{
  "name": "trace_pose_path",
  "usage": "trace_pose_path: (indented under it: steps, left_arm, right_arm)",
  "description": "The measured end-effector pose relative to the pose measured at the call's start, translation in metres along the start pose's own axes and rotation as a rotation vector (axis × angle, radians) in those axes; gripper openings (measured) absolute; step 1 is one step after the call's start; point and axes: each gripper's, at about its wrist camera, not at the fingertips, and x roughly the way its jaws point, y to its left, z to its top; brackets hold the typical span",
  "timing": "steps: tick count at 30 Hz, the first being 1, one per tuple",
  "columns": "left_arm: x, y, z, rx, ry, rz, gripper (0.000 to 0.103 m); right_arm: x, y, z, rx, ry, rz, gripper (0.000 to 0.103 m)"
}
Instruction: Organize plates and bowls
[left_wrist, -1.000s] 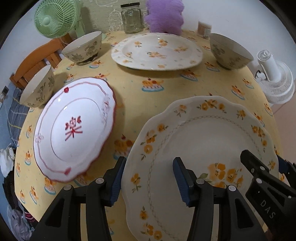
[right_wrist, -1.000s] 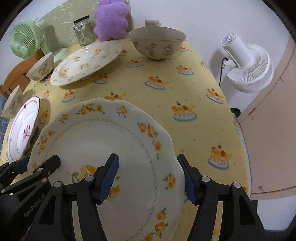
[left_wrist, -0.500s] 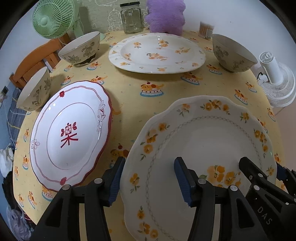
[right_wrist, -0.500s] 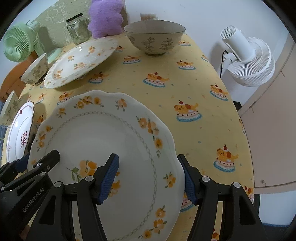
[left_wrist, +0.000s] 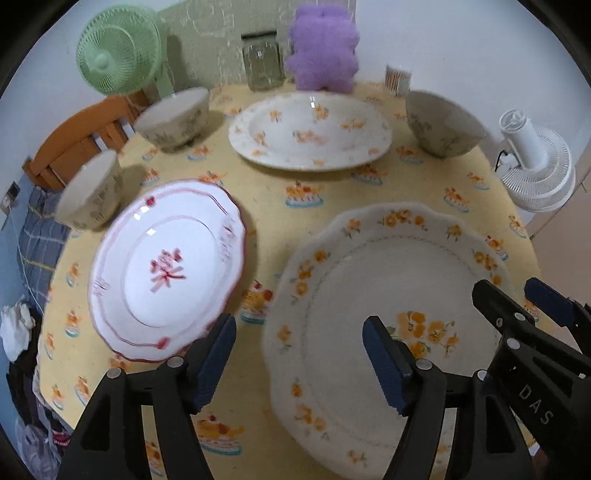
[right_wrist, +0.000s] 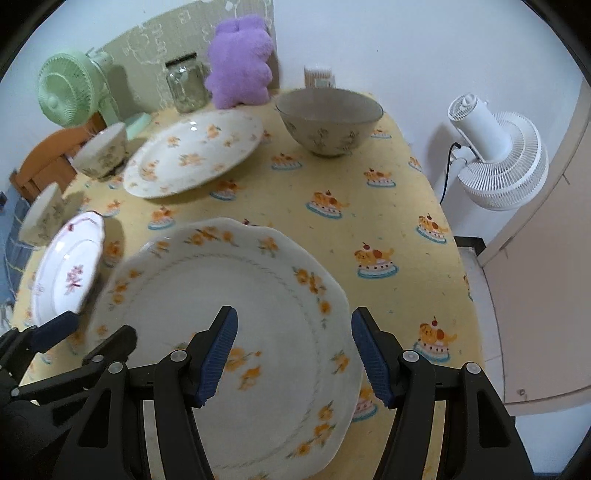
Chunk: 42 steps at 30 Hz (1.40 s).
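Observation:
A large scalloped plate with orange flowers (left_wrist: 388, 314) (right_wrist: 236, 314) lies on the yellow tablecloth at the near edge. My left gripper (left_wrist: 299, 354) is open above its left rim, one finger outside the rim. My right gripper (right_wrist: 293, 350) is open above its right rim and also shows in the left wrist view (left_wrist: 517, 306). A red-rimmed white plate (left_wrist: 166, 269) (right_wrist: 70, 273) lies to the left. A second flowered plate (left_wrist: 310, 129) (right_wrist: 192, 151) lies at the back. Three patterned bowls (left_wrist: 443, 125) (left_wrist: 173, 118) (left_wrist: 92, 195) stand around them.
At the table's back stand a glass jar (left_wrist: 262, 66), a purple plush toy (left_wrist: 323, 48), a toothpick holder (left_wrist: 398, 78) and a green fan (left_wrist: 118, 51). A white fan (right_wrist: 498, 155) stands off the right edge. A wooden chair (left_wrist: 77, 144) is at the left.
Both grippers have pulled back and up a little, so the table and back wall show more. They stay open over the near flowered plate. The dishes have not moved.

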Motion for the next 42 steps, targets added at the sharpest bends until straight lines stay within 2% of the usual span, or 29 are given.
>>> trace_pose_path:
  steps: [4, 9, 14, 22, 26, 29, 36, 42]
  left_arm:
    - [-0.019, 0.015, 0.001, 0.021, -0.019, -0.03, 0.076]
    - [-0.045, 0.036, 0.0, 0.055, -0.083, -0.039, 0.082]
    - [-0.06, 0.058, 0.009, 0.071, -0.12, -0.068, 0.084]
    - [-0.069, 0.075, 0.041, 0.033, -0.152, -0.083, 0.089]
    - [-0.059, 0.077, 0.063, 0.02, -0.157, -0.062, 0.089]
    - [-0.044, 0.077, 0.081, 0.0, -0.158, -0.015, 0.09]
    - [0.004, 0.074, 0.125, -0.057, -0.111, 0.023, 0.089]
    - [0.044, 0.065, 0.152, -0.08, -0.09, 0.049, 0.089]
  right_arm:
    - [-0.022, 0.012, -0.002, 0.02, -0.028, -0.034, 0.069]
    - [-0.049, 0.03, -0.003, 0.032, -0.072, -0.05, 0.07]
    - [-0.069, 0.045, 0.0, 0.101, -0.1, -0.057, 0.074]
    - [-0.082, 0.057, 0.031, 0.138, -0.154, -0.069, 0.074]
    - [-0.073, 0.056, 0.055, 0.132, -0.167, -0.046, 0.074]
    - [-0.058, 0.055, 0.075, 0.126, -0.17, -0.008, 0.074]
    - [-0.005, 0.048, 0.12, 0.165, -0.12, 0.079, 0.074]
    - [0.046, 0.047, 0.146, 0.172, -0.077, 0.074, 0.074]
